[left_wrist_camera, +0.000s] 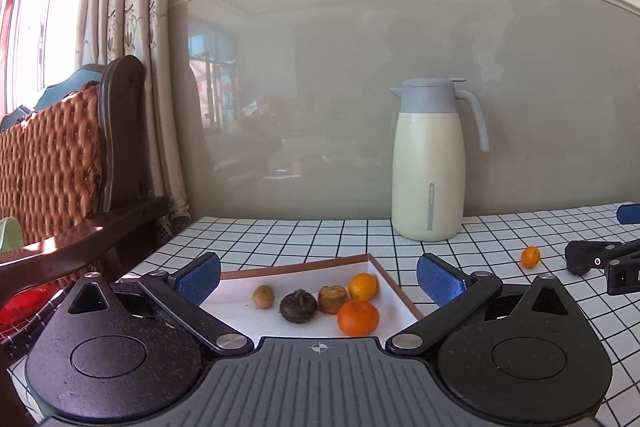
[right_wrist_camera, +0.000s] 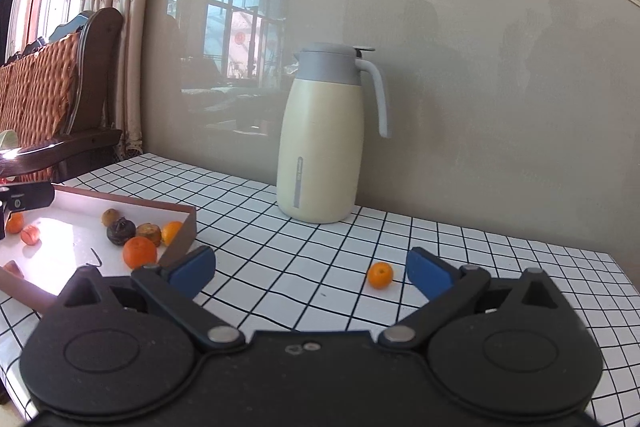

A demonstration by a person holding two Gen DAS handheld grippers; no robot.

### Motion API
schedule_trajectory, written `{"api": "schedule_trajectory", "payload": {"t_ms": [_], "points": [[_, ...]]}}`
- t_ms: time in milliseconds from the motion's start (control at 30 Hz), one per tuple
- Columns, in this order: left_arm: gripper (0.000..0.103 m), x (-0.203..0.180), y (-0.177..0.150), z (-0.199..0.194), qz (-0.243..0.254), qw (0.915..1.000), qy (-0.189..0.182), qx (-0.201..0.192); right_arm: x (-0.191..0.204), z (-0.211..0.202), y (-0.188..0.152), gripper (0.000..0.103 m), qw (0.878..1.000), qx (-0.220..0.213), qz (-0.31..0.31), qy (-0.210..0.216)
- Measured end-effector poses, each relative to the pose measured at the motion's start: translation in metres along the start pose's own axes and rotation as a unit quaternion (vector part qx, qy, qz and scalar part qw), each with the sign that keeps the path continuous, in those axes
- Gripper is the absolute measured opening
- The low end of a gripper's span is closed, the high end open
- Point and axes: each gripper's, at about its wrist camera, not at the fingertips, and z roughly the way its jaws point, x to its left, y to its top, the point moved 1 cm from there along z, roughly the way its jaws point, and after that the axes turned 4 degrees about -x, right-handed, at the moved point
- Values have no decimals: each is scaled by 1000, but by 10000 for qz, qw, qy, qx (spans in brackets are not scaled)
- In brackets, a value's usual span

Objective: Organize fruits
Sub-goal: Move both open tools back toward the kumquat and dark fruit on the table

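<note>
A shallow white tray with a brown rim [left_wrist_camera: 394, 277] [right_wrist_camera: 188, 223] lies on the checked table and holds several fruits: two oranges [left_wrist_camera: 358, 317] [right_wrist_camera: 139, 251], a dark round fruit [left_wrist_camera: 298, 306] [right_wrist_camera: 120, 231], a brownish one [left_wrist_camera: 332, 299] and a small yellow-brown one [left_wrist_camera: 263, 296]. My left gripper [left_wrist_camera: 318, 275] hovers open over the tray's near side, nothing between its blue pads. One small orange [right_wrist_camera: 380, 275] [left_wrist_camera: 530, 257] sits alone on the table right of the tray. My right gripper [right_wrist_camera: 310, 269] is open just short of it, the fruit lying near the right finger.
A cream thermos jug with a grey lid and handle [left_wrist_camera: 428, 163] [right_wrist_camera: 324, 139] stands by the wall behind the loose orange. A wooden chair with a woven back [left_wrist_camera: 60, 163] sits left of the table. The table's right edge [right_wrist_camera: 624, 275] is close.
</note>
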Motion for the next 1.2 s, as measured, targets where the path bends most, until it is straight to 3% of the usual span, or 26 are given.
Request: {"api": "schedule_trajectory", "payload": {"t_ms": [500,867,1200], "points": [[103,-64,1,27,302,9988,-384,-41,-48,-2,-17,94,9984,90,154,-545],[103,-117,-4,53,340,9964,-772,96,-82,19,-30,94,9959,318,237,-819],[103,-148,-6,83,429,9950,-854,306,-94,66,-44,73,9933,806,282,-777]]}}
